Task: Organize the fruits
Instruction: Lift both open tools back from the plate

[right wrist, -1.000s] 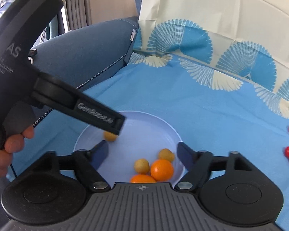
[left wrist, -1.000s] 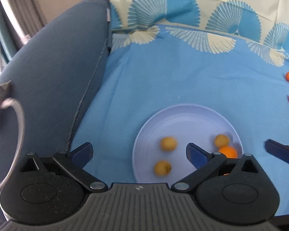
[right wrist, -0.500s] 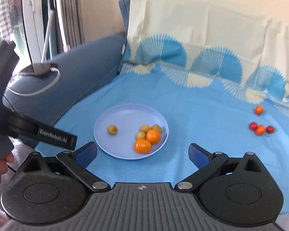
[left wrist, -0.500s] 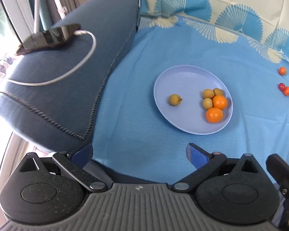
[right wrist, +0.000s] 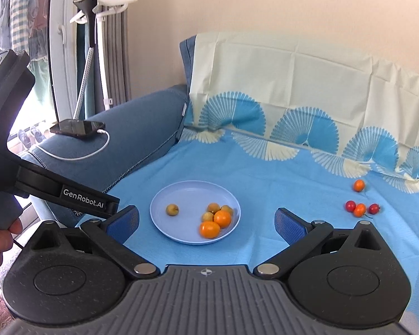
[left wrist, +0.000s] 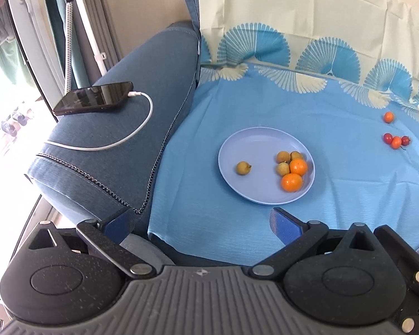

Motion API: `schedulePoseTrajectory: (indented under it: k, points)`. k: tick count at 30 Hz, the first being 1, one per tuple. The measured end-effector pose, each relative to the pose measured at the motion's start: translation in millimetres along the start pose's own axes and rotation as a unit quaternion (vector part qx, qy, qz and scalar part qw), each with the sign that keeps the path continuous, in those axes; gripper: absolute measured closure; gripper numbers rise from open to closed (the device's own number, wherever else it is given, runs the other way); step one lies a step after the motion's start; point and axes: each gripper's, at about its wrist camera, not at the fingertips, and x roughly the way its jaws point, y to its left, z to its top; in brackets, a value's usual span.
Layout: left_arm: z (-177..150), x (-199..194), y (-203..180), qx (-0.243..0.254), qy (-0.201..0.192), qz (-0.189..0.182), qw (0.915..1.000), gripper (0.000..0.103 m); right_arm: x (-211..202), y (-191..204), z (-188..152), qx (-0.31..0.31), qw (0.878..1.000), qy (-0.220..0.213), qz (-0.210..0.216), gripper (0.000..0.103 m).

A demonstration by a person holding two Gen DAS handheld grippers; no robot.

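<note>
"GenRobot.AI" on the left claw [right wrist: 70,195]; partial "AS" above.

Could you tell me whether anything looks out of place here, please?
Yes: four small red and orange fruits lie loose on the blue cloth, right of the plate that holds the other fruit.

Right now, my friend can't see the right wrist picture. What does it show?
A light blue plate holding two oranges and four small yellow-brown fruits sits on a blue cloth. Four cherry tomatoes lie to its right, off the plate. The right gripper waits empty, jaws open.
</note>
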Motion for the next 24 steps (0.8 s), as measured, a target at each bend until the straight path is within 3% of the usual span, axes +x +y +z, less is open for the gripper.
schedulePoseTrajectory:
  k: [24]
  points:
    - [-3,-19,2,-0.004,-0.023,-0.002,0.9997,0.0,-20,3,-1,0.001,1.0,-0.019,-0.007,0.001]
